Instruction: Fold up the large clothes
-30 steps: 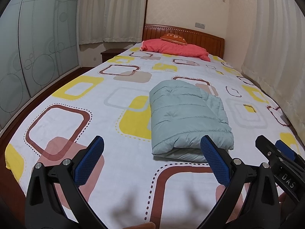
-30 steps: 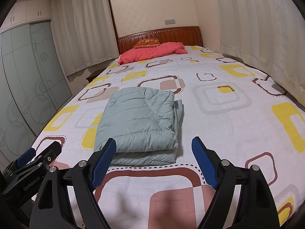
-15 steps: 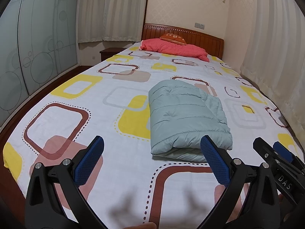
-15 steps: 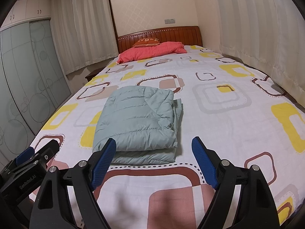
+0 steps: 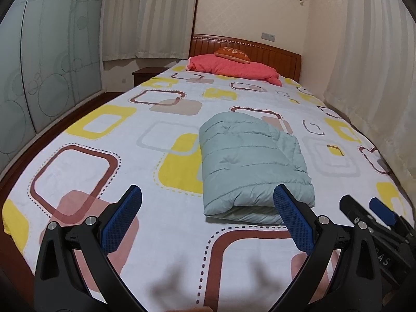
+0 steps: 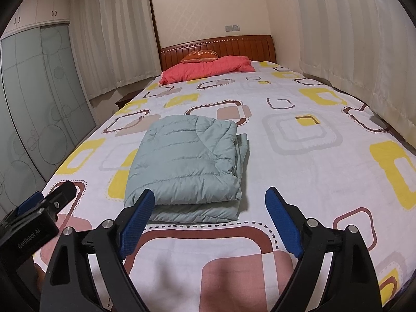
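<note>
Left wrist view: the left claw (image 5: 206,209) hangs wide and empty above the foot of the bed (image 5: 85,166), its blue pads (image 5: 122,217) clear of the cloth. A folded pale green jacket (image 5: 249,161) lies on the patterned sheet just ahead, right of the claw's centre line. The right claw (image 6: 208,209) is likewise spread wide with nothing in it, and the jacket (image 6: 187,163) sits ahead, toward its left finger. A red pillow (image 6: 205,69) rests by the headboard (image 6: 234,46), well apart from the jacket.
</note>
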The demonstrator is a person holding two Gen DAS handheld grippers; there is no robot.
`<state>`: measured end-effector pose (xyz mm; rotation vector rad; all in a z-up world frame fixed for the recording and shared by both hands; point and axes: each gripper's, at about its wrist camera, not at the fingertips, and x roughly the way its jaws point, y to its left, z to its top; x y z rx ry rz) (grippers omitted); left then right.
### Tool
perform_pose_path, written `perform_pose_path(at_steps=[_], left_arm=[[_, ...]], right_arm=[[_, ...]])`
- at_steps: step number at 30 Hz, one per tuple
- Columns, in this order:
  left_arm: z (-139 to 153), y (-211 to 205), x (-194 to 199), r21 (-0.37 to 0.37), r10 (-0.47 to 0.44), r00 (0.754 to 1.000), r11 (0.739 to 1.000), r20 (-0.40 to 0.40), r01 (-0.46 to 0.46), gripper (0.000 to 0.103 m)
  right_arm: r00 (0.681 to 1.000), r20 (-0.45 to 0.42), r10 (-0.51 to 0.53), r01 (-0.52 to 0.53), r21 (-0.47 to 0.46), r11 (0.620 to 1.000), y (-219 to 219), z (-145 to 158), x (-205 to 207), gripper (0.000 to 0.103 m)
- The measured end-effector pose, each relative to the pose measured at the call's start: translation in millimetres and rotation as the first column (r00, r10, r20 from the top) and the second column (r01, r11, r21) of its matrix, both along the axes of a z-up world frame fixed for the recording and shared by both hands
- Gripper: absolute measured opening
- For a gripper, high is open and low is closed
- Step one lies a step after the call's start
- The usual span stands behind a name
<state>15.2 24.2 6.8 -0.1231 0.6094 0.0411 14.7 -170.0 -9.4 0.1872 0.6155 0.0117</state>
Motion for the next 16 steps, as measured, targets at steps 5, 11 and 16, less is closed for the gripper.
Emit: perform_pose_path(at_steps=[5, 11, 16], left_arm=[[-3, 1, 9, 0.019, 0.012, 1.0, 1.0, -0.007, -0.011, 0.101], [-10, 8, 27, 0.015, 0.031, 0.999, 0.999, -0.006, -0.031, 0.101], [-30, 24, 55, 0.038, 0.045, 0.997, 0.998, -0.062, -0.043, 0.101]], right_arm=[[1.0, -0.013, 0.005, -0.005, -0.003, 1.0, -3, -4, 4, 0.086], [0.999, -0.033, -0.003, 0.002, -0.007, 1.0, -10, -12, 13, 0.086], [0.998, -0.06, -0.037, 0.037, -0.005, 0.999, -28, -24, 29, 0.086]])
